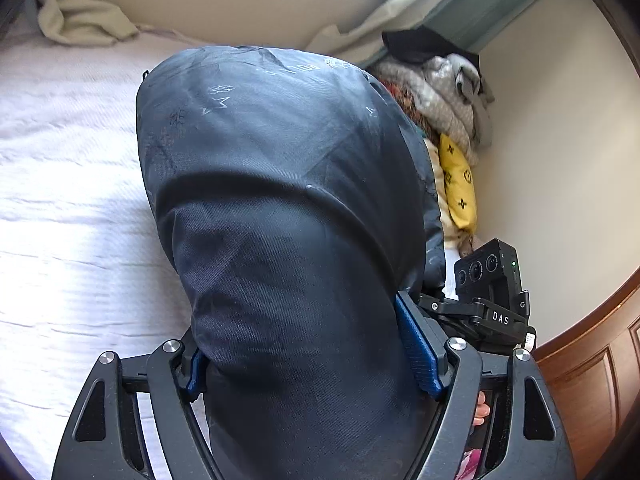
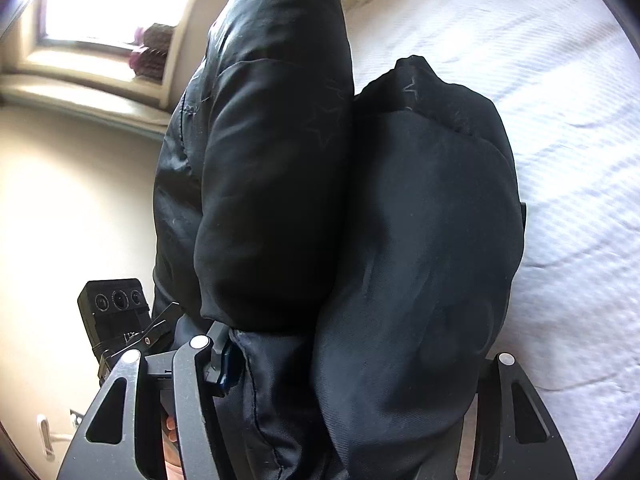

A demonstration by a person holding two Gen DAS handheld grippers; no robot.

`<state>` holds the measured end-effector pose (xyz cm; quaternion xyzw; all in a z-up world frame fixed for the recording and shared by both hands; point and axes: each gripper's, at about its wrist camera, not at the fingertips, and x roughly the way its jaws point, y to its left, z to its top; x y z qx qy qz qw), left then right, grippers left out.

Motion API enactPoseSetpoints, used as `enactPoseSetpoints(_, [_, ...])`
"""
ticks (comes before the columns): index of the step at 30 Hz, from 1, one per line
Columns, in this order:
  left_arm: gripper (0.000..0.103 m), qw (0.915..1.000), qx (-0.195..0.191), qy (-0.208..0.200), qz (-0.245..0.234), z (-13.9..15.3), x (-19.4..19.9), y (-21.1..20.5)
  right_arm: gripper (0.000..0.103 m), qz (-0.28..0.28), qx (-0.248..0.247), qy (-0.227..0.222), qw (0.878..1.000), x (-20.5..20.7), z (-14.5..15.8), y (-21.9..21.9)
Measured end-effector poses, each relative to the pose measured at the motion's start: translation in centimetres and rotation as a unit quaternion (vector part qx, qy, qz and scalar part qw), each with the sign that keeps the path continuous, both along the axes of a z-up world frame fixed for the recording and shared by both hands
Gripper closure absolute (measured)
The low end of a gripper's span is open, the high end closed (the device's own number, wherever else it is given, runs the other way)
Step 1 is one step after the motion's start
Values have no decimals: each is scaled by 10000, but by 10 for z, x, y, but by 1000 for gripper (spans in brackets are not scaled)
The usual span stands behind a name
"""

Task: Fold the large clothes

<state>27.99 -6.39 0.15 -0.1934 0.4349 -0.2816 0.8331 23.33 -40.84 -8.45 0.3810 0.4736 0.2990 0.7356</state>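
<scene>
Slick black padded jacket (image 1: 280, 200) bulges between the blue pads of the left tool (image 1: 316, 356) and right tool (image 2: 360, 364), both clamped on thick folds held above the white bed (image 1: 60, 184), so puffy nylon may slip free and unfold.

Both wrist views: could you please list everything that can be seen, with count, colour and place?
jacket: one, dark navy, puffy, bunched over the bed between both grippers
bed: one, white textured cover, under the jacket
blanket: one, cream, crumpled at the far end of the bed
pile of clothes: one, grey and mixed colours, against the wall
pillow: one, yellow with dark marks, beside the pile
window: one, bright, above a sill
left hand-held gripper: one, black with blue pads, shut on jacket
right hand-held gripper: one, black, shut on jacket
</scene>
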Motion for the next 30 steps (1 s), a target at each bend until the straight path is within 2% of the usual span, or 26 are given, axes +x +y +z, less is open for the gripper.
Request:
enactPoseSetpoints(5, [23,9994,9,-154,297,7,-9,43,44,227,131,-168,9995,9,3,32])
enactPoseSetpoints(9, [23,9982,-14,-22,596,-8,-9,74,44,338,96,-92,9993,14,-7,62])
enactPoseSetpoints(13, [23,9955,-11,466,822,-41,-2,98,44,439,-149,219,9987,19,-32,85])
enactPoseSetpoints(16, [17,9916,-42,951,879,-73,2,113,42,503,-487,495,9963,21,-53,100])
enactPoseSetpoints(18, [11,9897,-68,1107,904,-84,-2,119,31,470,-681,663,9944,20,-62,102])
enactPoseSetpoints(19, [10,9897,-10,1092,925,-82,-5,123,28,469,-738,717,9936,20,-64,100])
enactPoseSetpoints(21, [8,9902,162,1019,945,-73,-10,124,21,461,-936,728,9919,17,-59,96])
enactPoseSetpoints(26, [8,9887,436,951,1074,-53,-21,124,21,413,-1482,514,9868,5,-28,83])
enactPoseSetpoints(30, [8,9861,865,737,1216,-36,-36,126,21,92,-1935,-28,9811,-14,11,62])
